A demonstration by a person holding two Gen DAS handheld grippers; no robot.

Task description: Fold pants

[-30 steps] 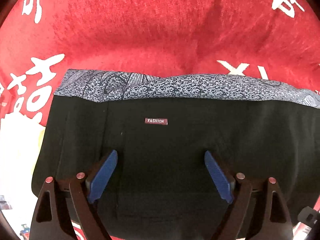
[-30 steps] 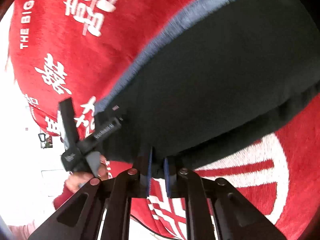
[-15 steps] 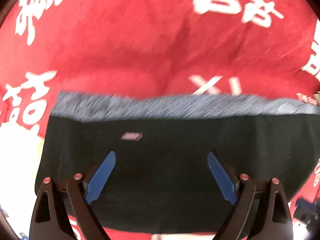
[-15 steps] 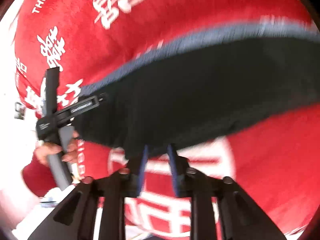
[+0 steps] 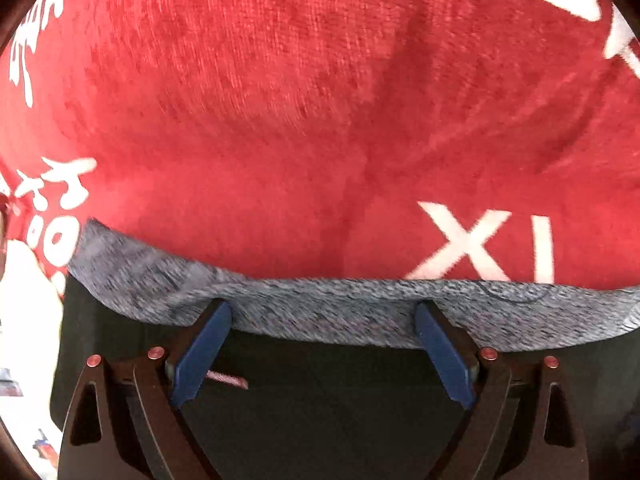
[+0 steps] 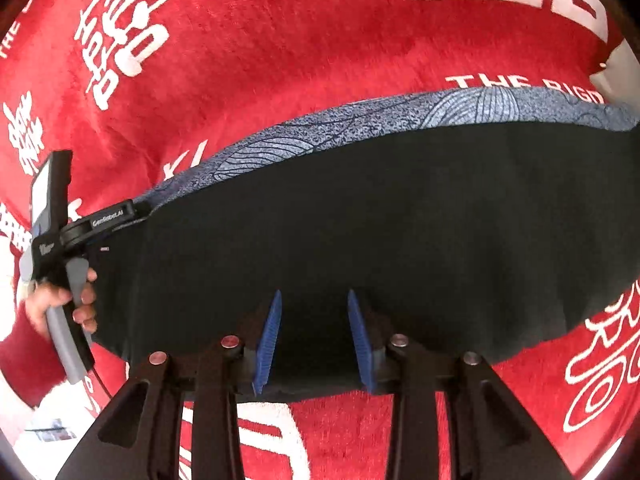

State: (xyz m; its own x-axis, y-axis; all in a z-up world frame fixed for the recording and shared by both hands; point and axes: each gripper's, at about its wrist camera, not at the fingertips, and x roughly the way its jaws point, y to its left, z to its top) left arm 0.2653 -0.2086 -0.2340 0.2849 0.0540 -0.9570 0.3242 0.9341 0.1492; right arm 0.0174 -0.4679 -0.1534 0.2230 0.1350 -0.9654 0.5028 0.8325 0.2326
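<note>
Black pants [image 6: 380, 220] with a grey patterned band [image 6: 360, 124] along the far edge lie folded flat on a red blanket [image 6: 260, 40]. My right gripper [image 6: 314, 294] hovers over their near edge, jaws partly open, nothing pinched. In the left wrist view my left gripper [image 5: 323, 306] stands wide open, its fingertips over the grey band [image 5: 120, 280], black cloth [image 5: 320, 420] below. A small label [image 5: 226, 379] peeks out beside the left finger. The right wrist view shows a hand [image 6: 80, 304] holding the left gripper's handle [image 6: 60, 320] at the pants' left end.
The red blanket [image 5: 280, 120] with white characters spreads beyond the pants on all sides. A crease runs through it ahead of the left gripper. White floor or bedding [image 5: 24, 300] shows at the far left edge.
The right gripper let go of the pants' edge, opened partway, and swung over the black cloth. The left gripper slid forward from mid-cloth to the grey band, still wide open.
</note>
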